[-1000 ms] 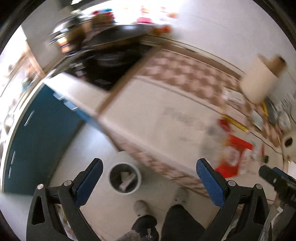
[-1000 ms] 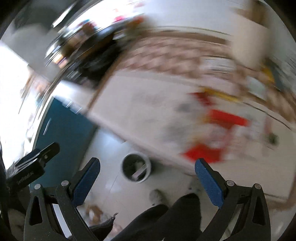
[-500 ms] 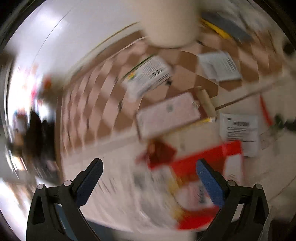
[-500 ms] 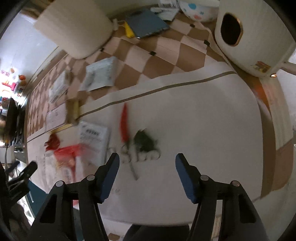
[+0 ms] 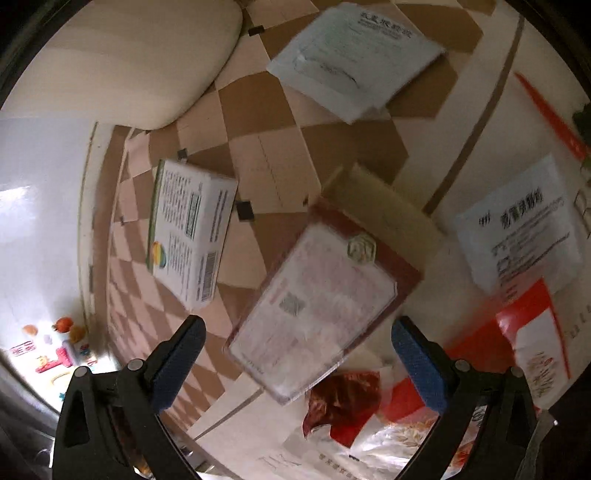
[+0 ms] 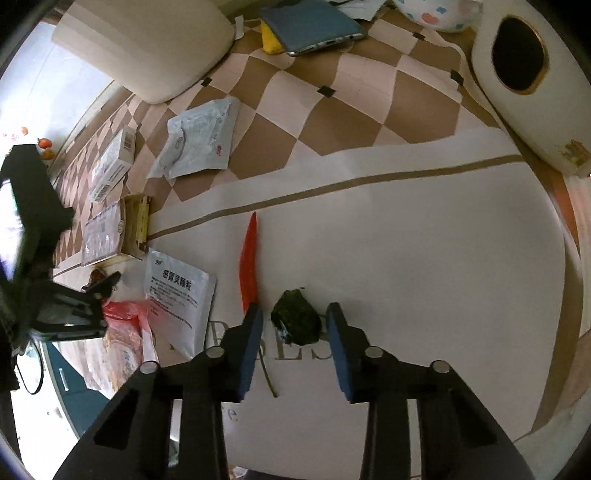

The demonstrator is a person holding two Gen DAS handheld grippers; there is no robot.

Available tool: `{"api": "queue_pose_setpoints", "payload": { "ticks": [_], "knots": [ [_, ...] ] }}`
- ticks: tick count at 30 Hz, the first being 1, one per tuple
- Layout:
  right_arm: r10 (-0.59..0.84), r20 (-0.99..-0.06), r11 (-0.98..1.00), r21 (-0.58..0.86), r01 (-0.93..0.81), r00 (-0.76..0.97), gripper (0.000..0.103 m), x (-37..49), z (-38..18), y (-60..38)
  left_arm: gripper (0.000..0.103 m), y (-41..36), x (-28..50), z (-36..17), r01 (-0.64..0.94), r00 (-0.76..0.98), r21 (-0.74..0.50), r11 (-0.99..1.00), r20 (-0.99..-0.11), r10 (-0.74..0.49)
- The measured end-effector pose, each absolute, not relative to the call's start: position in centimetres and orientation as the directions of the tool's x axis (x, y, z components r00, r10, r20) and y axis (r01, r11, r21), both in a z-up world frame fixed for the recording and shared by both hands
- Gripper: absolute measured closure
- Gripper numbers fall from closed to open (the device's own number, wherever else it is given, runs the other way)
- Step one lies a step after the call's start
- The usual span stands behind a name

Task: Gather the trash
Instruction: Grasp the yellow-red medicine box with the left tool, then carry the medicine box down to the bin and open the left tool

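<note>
A dark green crumpled wad (image 6: 295, 316) lies on the white table top, between the pads of my right gripper (image 6: 294, 325), which is open and narrowed around it without touching. A red chili pepper (image 6: 248, 263) lies just left of it. My left gripper (image 5: 295, 354) is wide open and empty above a clear-topped red flat box (image 5: 317, 302). A torn dark red wrapper (image 5: 341, 400) and a red-and-white plastic bag (image 5: 524, 347) lie near its right pad. The left gripper also shows in the right wrist view (image 6: 66, 306).
A white medicine box (image 5: 188, 236), a pale blue sachet (image 5: 354, 59), a white printed sachet (image 5: 517, 229), a yellow pack (image 5: 384, 206) lie on the checkered cloth. A beige cushion-like object (image 6: 147, 44), a tablet (image 6: 310, 26) and a white appliance (image 6: 528, 81) stand at the back.
Both grippers swung from the floor bin up over the table. The right gripper's jaws narrowed and dropped around the green wad. The left came closer to the flat box.
</note>
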State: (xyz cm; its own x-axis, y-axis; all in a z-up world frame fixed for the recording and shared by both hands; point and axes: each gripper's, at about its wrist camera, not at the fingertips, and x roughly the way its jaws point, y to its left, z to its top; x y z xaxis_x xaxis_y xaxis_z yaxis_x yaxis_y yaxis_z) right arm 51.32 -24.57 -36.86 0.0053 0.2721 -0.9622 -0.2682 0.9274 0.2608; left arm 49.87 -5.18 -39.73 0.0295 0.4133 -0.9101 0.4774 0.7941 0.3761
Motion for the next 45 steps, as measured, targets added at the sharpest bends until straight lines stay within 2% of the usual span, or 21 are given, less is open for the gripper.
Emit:
{"api": "queue_pose_setpoints", "payload": {
  "ticks": [1,3,4,5,7,9,10,11,14,16,20,24,25,27,28,31,35,37,39,41,45],
  "knots": [
    [0.269,-0.963,0.927,0.257,-0.273,0.008,0.075,51.3,-36.9,-24.5,0.001,-5.0,50.1,-39.9,0.473,0.020,0.357,0.806,-0.919,0.395],
    [0.272,-0.962,0.926,0.259,-0.276,0.010,0.077,51.4,-37.0,-24.3,0.009,-4.6,50.6,-39.8,0.460,0.004,0.301,0.835,-0.942,0.337],
    [0.274,-0.962,0.925,0.261,-0.277,0.011,0.078,51.5,-37.0,-24.3,0.024,-4.3,50.7,-39.6,0.448,-0.022,0.247,0.859,-0.958,0.287],
    [0.277,-0.961,0.924,0.263,-0.277,0.011,0.078,51.5,-37.0,-24.2,0.031,-3.9,50.7,-39.2,0.439,-0.021,0.241,0.865,-0.960,0.278],
    [0.282,-0.959,0.923,0.269,-0.276,0.010,0.079,51.7,-37.1,-24.0,0.034,-3.7,50.7,-39.1,0.423,0.002,0.262,0.867,-0.957,0.288],
    [0.289,-0.957,0.921,0.275,-0.277,0.009,0.079,51.7,-37.0,-24.0,0.042,-3.8,50.6,-39.0,0.405,0.014,0.269,0.874,-0.958,0.288],
    [0.290,-0.957,0.920,0.276,-0.277,0.010,0.079,51.6,-37.0,-24.0,0.061,-3.8,50.6,-38.8,0.393,0.013,0.256,0.883,-0.962,0.273],
    [0.293,-0.956,0.919,0.279,-0.278,0.009,0.079,51.7,-36.9,-24.0,0.072,-4.0,50.5,-38.5,0.381,0.024,0.256,0.889,-0.963,0.268],
    [0.305,-0.952,0.913,0.288,-0.288,0.015,0.079,51.7,-36.3,-24.0,0.090,-4.0,50.5,-37.6,0.332,0.029,0.242,0.912,-0.969,0.246],
    [0.314,-0.949,0.909,0.294,-0.296,0.020,0.079,51.7,-35.7,-24.3,0.095,-4.1,50.3,-37.3,0.300,0.031,0.215,0.929,-0.976,0.216],
    [0.329,-0.944,0.903,0.306,-0.301,0.027,0.079,52.0,-34.9,-24.5,0.093,-3.2,50.6,-37.1,0.267,0.066,0.271,0.925,-0.962,0.263],
    [0.330,-0.944,0.903,0.306,-0.301,0.031,0.079,52.4,-34.6,-24.7,0.089,-1.7,51.0,-38.1,0.316,0.057,0.316,0.894,-0.947,0.315],
    [0.330,-0.944,0.903,0.307,-0.299,0.028,0.079,52.6,-34.6,-24.7,0.085,-1.6,51.4,-38.2,0.323,0.065,0.324,0.890,-0.945,0.320],
    [0.328,-0.944,0.905,0.306,-0.296,0.028,0.079,52.8,-34.7,-24.7,0.071,-1.2,52.4,-38.1,0.328,0.067,0.336,0.883,-0.940,0.333],
    [0.328,-0.944,0.906,0.306,-0.294,0.026,0.079,52.9,-34.8,-24.6,0.060,-1.0,53.0,-38.2,0.334,0.071,0.344,0.877,-0.937,0.341],
    [0.333,-0.943,0.907,0.317,-0.276,0.012,0.079,53.2,-35.1,-24.8,0.046,0.1,54.1,-38.1,0.354,0.055,0.319,0.879,-0.946,0.321],
    [0.347,-0.938,0.906,0.336,-0.257,-0.004,0.079,53.5,-35.4,-24.8,0.045,0.4,53.8,-36.9,0.366,-0.010,0.205,0.908,-0.975,0.224],
    [0.360,-0.933,0.903,0.350,-0.248,-0.008,0.079,53.7,-35.4,-24.8,0.045,0.1,53.5,-36.6,0.371,-0.064,0.061,0.927,-0.994,0.091],
    [0.367,-0.930,0.902,0.356,-0.245,-0.005,0.079,53.9,-35.2,-24.7,0.044,-0.6,53.0,-37.2,0.389,-0.103,0.013,0.921,-0.993,0.057],
    [0.371,-0.929,0.901,0.360,-0.243,-0.002,0.079,54.1,-35.0,-24.6,0.025,-1.3,52.5,-38.1,0.436,-0.094,0.060,0.898,-0.989,0.111],
    [0.365,-0.931,0.904,0.354,-0.239,-0.001,0.079,54.3,-35.2,-24.5,0.020,-1.0,53.1,-39.7,0.441,-0.087,0.148,0.885,-0.974,0.207]
  ]
}}
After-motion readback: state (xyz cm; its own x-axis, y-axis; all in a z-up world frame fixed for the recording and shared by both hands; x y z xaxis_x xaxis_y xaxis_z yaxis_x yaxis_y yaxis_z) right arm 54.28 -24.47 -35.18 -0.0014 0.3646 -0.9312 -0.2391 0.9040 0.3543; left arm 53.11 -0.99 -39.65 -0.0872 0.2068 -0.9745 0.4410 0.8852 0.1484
